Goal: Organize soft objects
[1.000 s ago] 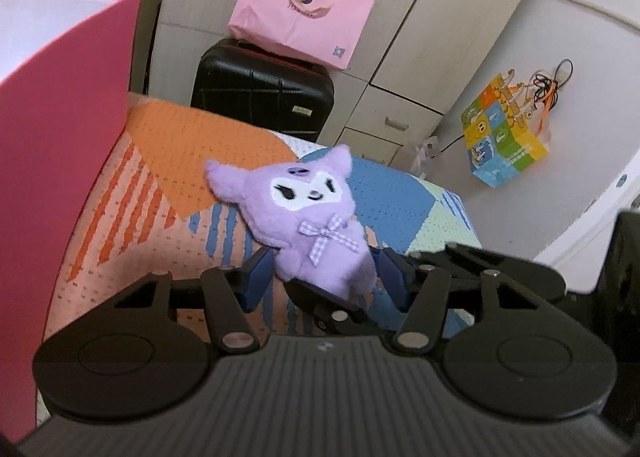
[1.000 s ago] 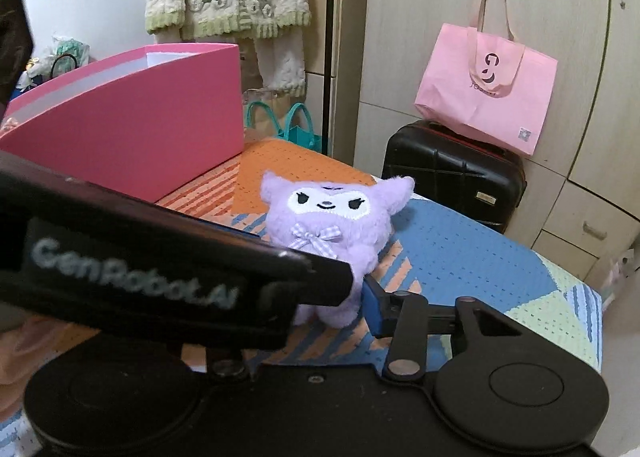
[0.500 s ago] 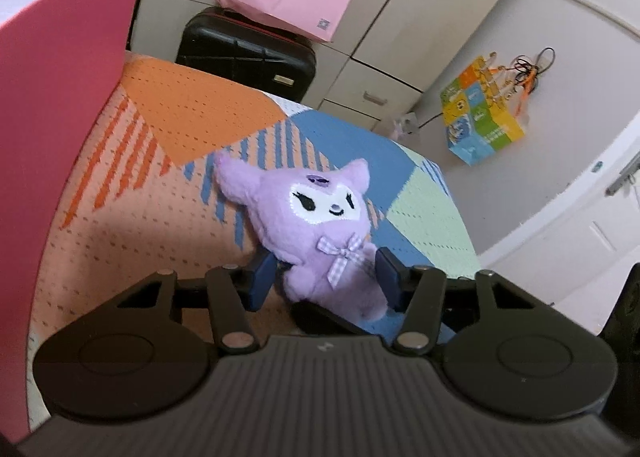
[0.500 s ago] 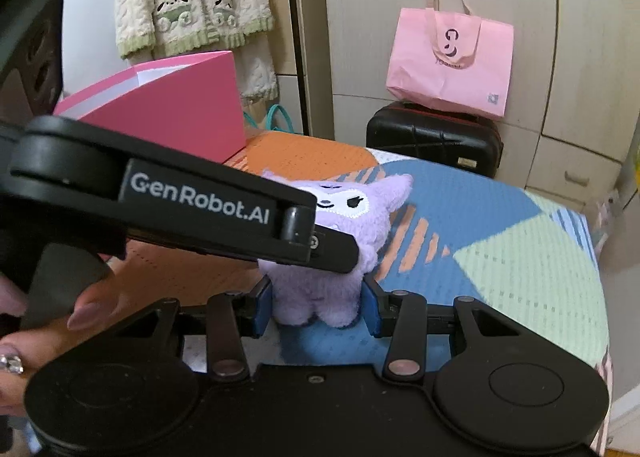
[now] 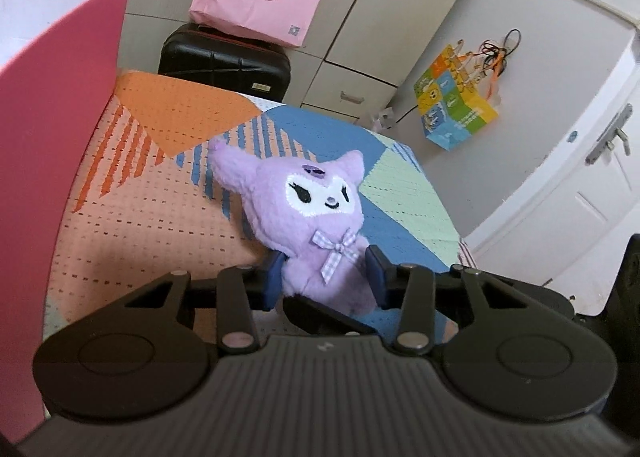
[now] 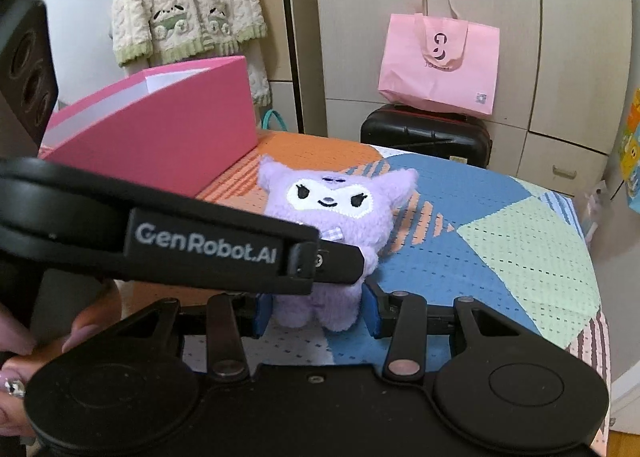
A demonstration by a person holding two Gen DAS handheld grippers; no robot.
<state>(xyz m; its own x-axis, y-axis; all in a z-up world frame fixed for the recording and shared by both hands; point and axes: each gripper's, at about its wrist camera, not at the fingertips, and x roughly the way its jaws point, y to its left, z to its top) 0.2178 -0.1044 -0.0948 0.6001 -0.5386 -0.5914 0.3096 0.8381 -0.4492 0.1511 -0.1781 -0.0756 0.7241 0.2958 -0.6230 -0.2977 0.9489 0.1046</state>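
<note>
- Pink box [image 5: 60, 105] fills the left of my left view.
- Purple plush toy [image 5: 316, 225] sits at centre frame on the patterned bed cover [image 5: 160, 217].
- My left gripper [image 5: 326, 277] jaws are closing around its body.
- My right gripper [image 6: 316, 307] jaws clamp its lower body.

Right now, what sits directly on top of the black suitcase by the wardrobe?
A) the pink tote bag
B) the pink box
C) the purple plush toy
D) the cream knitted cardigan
A: the pink tote bag rests on the lid of the black suitcase, while the purple plush toy is down on the patterned bedcover.
</note>
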